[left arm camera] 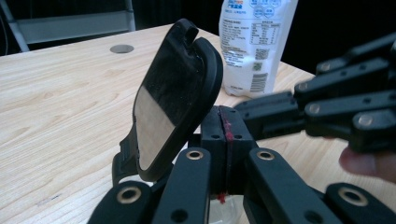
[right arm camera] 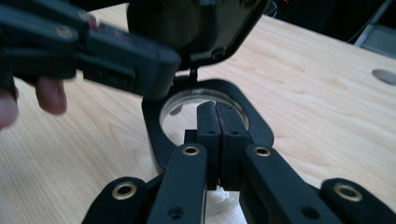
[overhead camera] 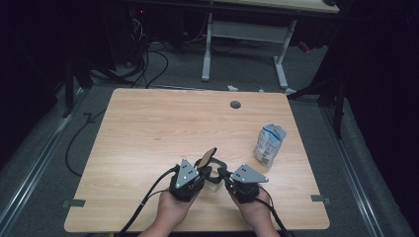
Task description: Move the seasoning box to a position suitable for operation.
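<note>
The white pouch bears a printed table, codes and a barcode, none readable.

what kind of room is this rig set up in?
Probably a lab or workshop, not a home. A bare wooden table with a cable grommet stands on grey carpet. Loose cables trail across the floor, and another desk's white frame stands behind.

High view dim, surroundings near black from 9 to 3 o'clock; table evenly lit from above. Gripper views brighter: near jaws soft, other gripper blurred at 3 o'clock, lid mirror glare.
</note>
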`<state>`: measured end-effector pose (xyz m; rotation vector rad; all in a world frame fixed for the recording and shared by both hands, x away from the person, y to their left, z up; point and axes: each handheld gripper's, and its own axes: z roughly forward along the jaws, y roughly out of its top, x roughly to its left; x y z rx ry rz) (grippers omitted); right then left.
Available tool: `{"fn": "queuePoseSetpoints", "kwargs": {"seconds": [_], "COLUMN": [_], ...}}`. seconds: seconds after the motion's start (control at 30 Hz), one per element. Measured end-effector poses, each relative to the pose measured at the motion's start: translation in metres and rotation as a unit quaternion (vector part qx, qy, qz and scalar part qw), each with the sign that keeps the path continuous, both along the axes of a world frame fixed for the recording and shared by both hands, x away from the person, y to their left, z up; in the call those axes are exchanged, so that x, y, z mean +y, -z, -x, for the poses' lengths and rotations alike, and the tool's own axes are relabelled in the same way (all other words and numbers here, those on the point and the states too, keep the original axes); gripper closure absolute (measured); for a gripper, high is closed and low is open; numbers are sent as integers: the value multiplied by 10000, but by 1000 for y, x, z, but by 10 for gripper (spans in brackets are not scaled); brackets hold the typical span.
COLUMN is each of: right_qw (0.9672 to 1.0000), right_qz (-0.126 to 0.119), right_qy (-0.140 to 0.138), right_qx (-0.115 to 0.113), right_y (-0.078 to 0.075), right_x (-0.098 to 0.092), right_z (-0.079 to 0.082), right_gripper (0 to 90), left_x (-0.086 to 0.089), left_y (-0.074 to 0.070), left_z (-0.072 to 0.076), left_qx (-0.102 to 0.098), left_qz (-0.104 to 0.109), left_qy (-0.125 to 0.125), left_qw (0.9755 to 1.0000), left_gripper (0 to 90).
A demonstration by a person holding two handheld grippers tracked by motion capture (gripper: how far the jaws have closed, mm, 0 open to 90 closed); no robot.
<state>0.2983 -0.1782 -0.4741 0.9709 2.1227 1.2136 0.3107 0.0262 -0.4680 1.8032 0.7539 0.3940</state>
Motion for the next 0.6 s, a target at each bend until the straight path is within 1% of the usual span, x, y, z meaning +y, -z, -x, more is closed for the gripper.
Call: {"fn": "queuePoseSetpoints", "kwargs": {"seconds": [0.07, 0.1, 0.17, 0.33, 0.6], "right_qw": [10000, 10000, 9999, 9999, 9998], "right_qz": [-24, -70, -97, -135, -178], "right_qy": [14, -6, 8, -35, -69], "right_qx": [24, 1, 54, 42, 7], "right_y": [4, 5, 5, 6, 8], "right_x": [-1, -1, -2, -2, -3], "right_z": [0, -1, -1, -3, -5], "right_gripper": [889, 889, 891, 895, 897], "left_x": [1, 2, 4, 11, 19], "left_y": [0, 0, 0, -2, -2], "left_z": [-1, -2, -3, -8, -15], "left_qx": [8, 13, 32, 47, 59], "left_qz": [11, 20, 70, 141, 149], "left_qy": [-38, -55, -110, -255, -440], "left_qw": [10000, 10000, 9999, 9996, 9989], "left_gripper": [894, 892, 886, 880, 883]}}
